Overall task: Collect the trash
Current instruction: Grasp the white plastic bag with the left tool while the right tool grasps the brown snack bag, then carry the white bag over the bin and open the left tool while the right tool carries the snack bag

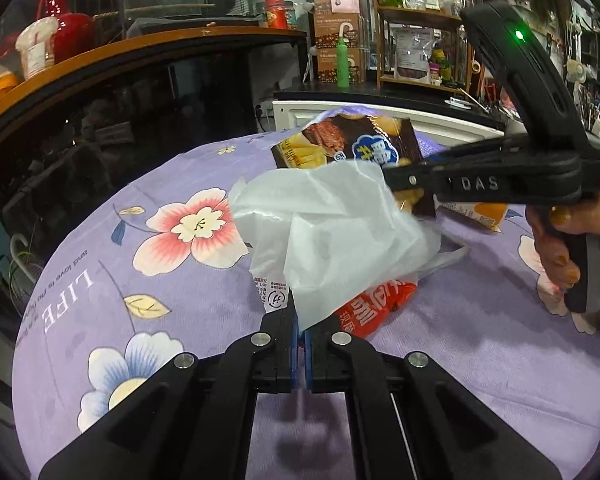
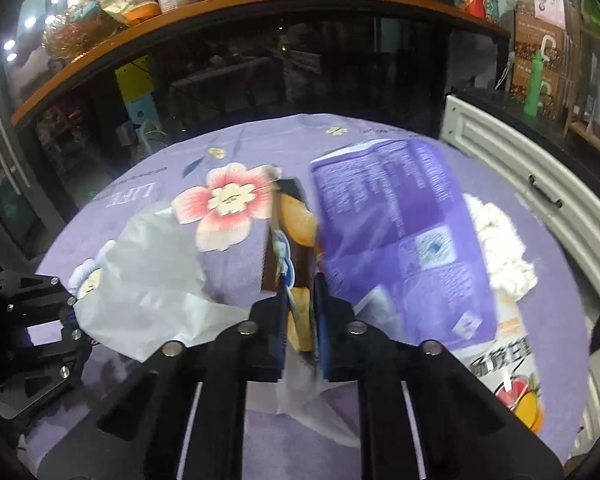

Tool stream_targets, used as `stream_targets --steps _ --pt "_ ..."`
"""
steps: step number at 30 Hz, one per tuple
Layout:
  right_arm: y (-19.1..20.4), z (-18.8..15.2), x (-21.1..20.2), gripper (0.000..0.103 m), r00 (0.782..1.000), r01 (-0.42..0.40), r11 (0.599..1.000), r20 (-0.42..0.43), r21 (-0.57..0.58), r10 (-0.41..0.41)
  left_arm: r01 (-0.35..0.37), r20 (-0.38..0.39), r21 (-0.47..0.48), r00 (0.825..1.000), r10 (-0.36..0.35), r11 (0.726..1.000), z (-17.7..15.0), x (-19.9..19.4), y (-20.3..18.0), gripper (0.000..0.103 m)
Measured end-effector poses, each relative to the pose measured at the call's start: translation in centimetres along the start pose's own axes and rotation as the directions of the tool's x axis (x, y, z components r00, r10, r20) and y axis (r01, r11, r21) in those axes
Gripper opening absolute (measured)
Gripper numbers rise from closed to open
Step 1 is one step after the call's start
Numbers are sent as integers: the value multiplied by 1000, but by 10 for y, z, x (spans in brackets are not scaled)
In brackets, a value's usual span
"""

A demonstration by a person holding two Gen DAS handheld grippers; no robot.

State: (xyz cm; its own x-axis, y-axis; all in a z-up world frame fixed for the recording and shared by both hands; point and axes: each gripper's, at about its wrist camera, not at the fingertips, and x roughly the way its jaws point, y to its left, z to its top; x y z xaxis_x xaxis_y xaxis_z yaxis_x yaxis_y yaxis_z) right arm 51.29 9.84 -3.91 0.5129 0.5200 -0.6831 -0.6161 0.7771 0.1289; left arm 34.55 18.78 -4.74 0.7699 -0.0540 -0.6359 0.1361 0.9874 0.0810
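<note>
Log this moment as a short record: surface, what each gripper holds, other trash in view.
surface: round table under a purple floral cloth
left gripper: shut on the edge of a white plastic bag
right gripper: shut on a brown snack wrapper, held above the cloth
under bag: red wrapper showing at its lower edge
near right gripper: purple package, and crumpled white tissue lying on the cloth
bag mouth: cannot tell whether it is open
</note>
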Motion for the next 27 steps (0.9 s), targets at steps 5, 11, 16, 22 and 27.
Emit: stream_targets --steps 5,11,16,22,27 --pt "7 -13 -22 7 999 -38 999 26 2 38 2 19 -42 1000 -1 999 -8 -14 1 3" --pt "22 -28 -61 7 996 -51 998 73 -27 53 3 69 -69 998 2 998 -18 -42 -11 3" --pt "31 -45 -105 7 988 -77 996 129 -38 82 22 127 -118 992 -7 993 -27 -77 -23 3" --pt "37 -70 -157 7 979 -80 996 187 -43 87 39 192 -148 981 -10 988 -34 -117 -39 3" --pt "33 -88 -198 7 969 -56 998 238 -29 62 58 246 -144 969 -21 988 -35 -147 -59 3"
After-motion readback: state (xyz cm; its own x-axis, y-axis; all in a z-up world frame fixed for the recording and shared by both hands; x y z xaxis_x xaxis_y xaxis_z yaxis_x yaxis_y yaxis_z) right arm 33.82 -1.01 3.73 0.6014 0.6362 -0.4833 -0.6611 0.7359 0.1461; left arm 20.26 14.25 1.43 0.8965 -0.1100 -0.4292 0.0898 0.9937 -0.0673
